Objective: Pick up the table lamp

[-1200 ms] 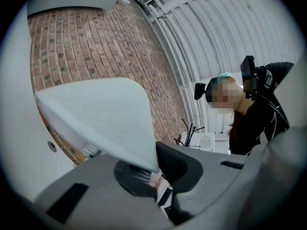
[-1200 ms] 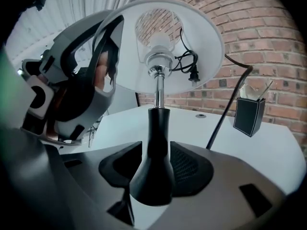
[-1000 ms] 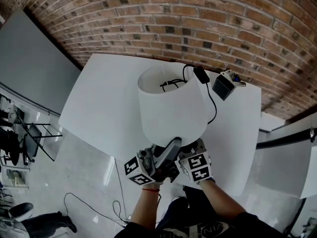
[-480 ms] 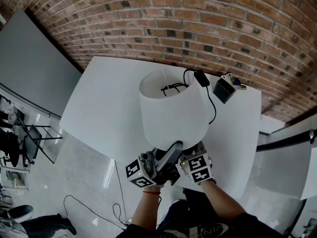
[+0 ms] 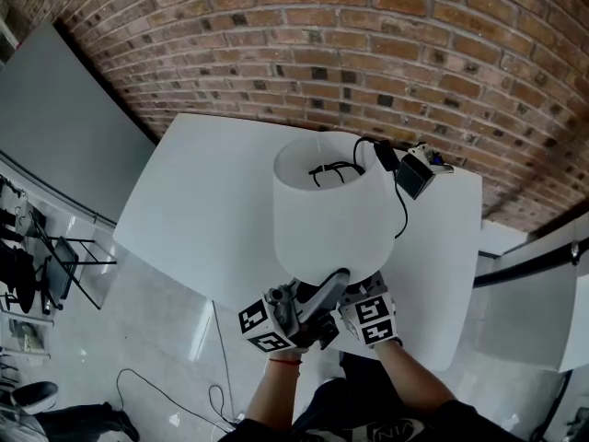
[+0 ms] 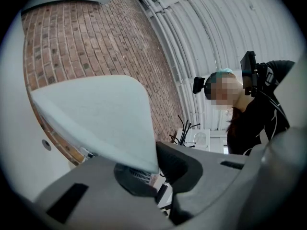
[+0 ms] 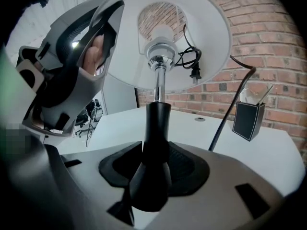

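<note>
The table lamp has a white drum shade (image 5: 327, 215) on a chrome rod and a black stem (image 7: 156, 143). It stands tilted over the near edge of the white table (image 5: 202, 210). My left gripper (image 5: 333, 282) is shut on the shade's lower rim (image 6: 96, 114), which runs between its jaws (image 6: 156, 169). My right gripper (image 7: 153, 169) is shut on the black stem, with a pad on each side; in the head view it sits under the shade (image 5: 366, 295). The shade hides the lamp's foot from above, so I cannot tell whether it touches the table.
The lamp's black cord (image 5: 398, 205) hangs from the shade's top, with its plug (image 5: 336, 168) lying inside the shade. A black box holder (image 5: 414, 175) stands at the table's far right by the brick wall (image 5: 368, 53). Floor lies left of the table.
Both grips are the same. The lamp and grippers sit slightly further right and lower in the head view, and the table has shifted with them.
</note>
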The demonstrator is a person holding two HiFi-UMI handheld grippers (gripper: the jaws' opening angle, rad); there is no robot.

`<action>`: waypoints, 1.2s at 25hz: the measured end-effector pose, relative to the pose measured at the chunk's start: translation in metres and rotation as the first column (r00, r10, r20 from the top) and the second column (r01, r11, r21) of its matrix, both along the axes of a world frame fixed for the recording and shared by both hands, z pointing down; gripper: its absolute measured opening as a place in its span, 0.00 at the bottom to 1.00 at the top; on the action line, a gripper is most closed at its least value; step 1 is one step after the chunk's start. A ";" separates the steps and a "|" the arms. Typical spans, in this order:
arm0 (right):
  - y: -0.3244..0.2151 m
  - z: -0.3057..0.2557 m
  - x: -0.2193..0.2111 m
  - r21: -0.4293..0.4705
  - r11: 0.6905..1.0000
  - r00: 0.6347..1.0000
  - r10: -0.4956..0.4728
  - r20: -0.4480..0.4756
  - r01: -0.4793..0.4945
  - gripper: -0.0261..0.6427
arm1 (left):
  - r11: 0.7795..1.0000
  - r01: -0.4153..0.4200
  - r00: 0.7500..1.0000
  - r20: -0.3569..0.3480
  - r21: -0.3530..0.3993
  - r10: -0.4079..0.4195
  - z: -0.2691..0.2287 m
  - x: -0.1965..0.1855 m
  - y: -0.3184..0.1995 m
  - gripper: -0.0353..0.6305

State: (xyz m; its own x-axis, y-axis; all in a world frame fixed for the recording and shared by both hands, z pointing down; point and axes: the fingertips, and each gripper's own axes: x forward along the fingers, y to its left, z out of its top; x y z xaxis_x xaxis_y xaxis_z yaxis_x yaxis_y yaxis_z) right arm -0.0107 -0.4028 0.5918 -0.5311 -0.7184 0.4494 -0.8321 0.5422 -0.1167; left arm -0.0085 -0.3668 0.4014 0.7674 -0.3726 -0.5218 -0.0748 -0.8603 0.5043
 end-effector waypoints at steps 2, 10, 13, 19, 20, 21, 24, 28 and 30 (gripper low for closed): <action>0.000 -0.007 0.001 0.013 1.000 1.000 0.002 0.003 -0.002 0.28 | 1.000 0.000 1.000 -0.001 0.010 0.000 -0.006 0.001 0.002 0.07; 0.004 -0.039 0.006 0.068 0.998 1.000 0.014 0.014 -0.015 0.28 | 0.998 -0.009 1.000 0.003 0.061 0.009 -0.036 0.006 0.015 0.07; 0.004 -0.054 0.008 0.093 0.995 1.000 0.021 0.020 -0.023 0.28 | 0.997 -0.014 1.000 0.005 0.081 0.013 -0.050 0.008 0.019 0.07; 0.007 -0.090 0.012 0.154 0.988 0.999 0.027 0.038 -0.033 0.28 | 0.991 -0.001 1.000 -0.002 0.132 0.001 -0.084 0.011 0.028 0.07; 0.006 -0.097 0.014 0.169 0.985 0.999 0.031 0.038 -0.037 0.28 | 0.989 -0.004 1.000 -0.004 0.146 0.004 -0.090 0.012 0.028 0.07; 0.004 -0.104 0.016 0.185 0.982 0.999 0.036 0.037 -0.042 0.28 | 0.987 -0.008 1.000 -0.007 0.159 0.010 -0.096 0.013 0.028 0.07; 0.008 -0.119 0.021 0.210 0.976 0.998 0.047 0.039 -0.054 0.28 | 0.984 -0.019 1.000 -0.009 0.175 0.021 -0.111 0.016 0.035 0.07; 0.013 -0.135 0.028 0.239 0.968 0.997 0.064 0.045 -0.073 0.28 | 0.979 -0.033 0.999 -0.006 0.203 0.035 -0.126 0.022 0.045 0.07; 0.015 -0.141 0.032 0.259 0.962 0.996 0.075 0.039 -0.082 0.28 | 0.976 -0.041 0.999 -0.006 0.215 0.043 -0.134 0.024 0.050 0.07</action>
State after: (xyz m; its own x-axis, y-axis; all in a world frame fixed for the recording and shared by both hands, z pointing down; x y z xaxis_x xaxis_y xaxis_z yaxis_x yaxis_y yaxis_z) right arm 0.0209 -0.3878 0.4511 -0.4781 -0.8485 0.2268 -0.8717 0.4901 -0.0041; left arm 0.0157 -0.3172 0.2679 0.7737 -0.2185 -0.5947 -0.0319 -0.9509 0.3078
